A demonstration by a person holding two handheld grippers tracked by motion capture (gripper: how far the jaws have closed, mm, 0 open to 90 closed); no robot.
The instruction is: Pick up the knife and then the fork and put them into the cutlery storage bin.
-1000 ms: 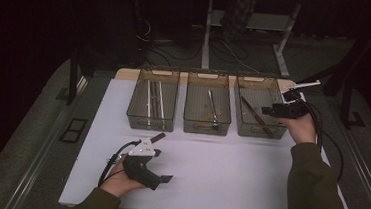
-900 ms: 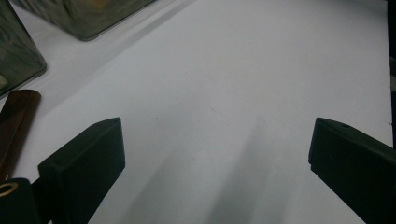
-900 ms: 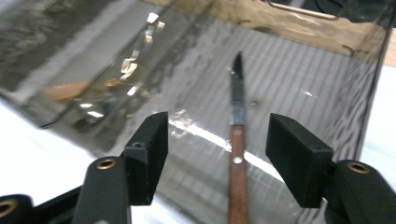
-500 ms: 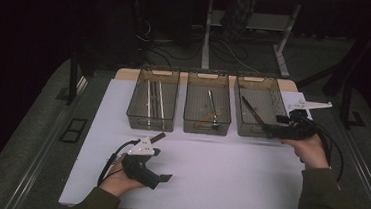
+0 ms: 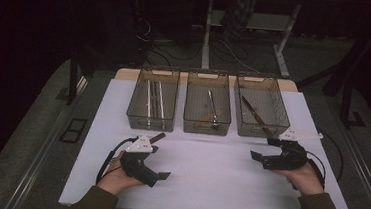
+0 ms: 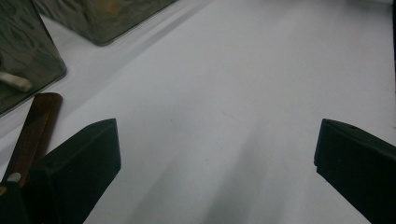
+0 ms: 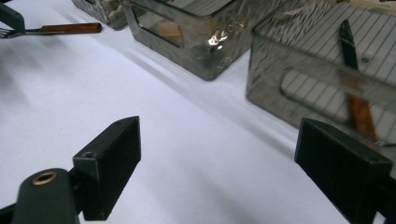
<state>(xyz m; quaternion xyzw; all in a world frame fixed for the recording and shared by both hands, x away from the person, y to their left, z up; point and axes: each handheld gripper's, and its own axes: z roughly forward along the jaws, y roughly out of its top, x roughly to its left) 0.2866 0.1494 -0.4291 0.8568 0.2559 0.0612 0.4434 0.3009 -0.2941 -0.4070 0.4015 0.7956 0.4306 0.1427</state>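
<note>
My right gripper (image 5: 263, 148) hovers low over the white table (image 5: 217, 182), just in front of the right bin (image 5: 261, 106); its jaws have just been opening and now stand wide, with nothing between them. A brown-handled knife (image 5: 254, 115) lies slantwise inside that bin (through the ribbed wall in the right gripper view I see the same knife (image 7: 357, 102) leaning, blade up). My left gripper (image 5: 162, 155) rests near the table's front left, jaws spread wide and empty. A brown-handled utensil (image 6: 35, 130) lies on the table just beside its left jaw, close to the left bin (image 5: 152, 104). The middle bin (image 5: 208, 106) holds another utensil.
</note>
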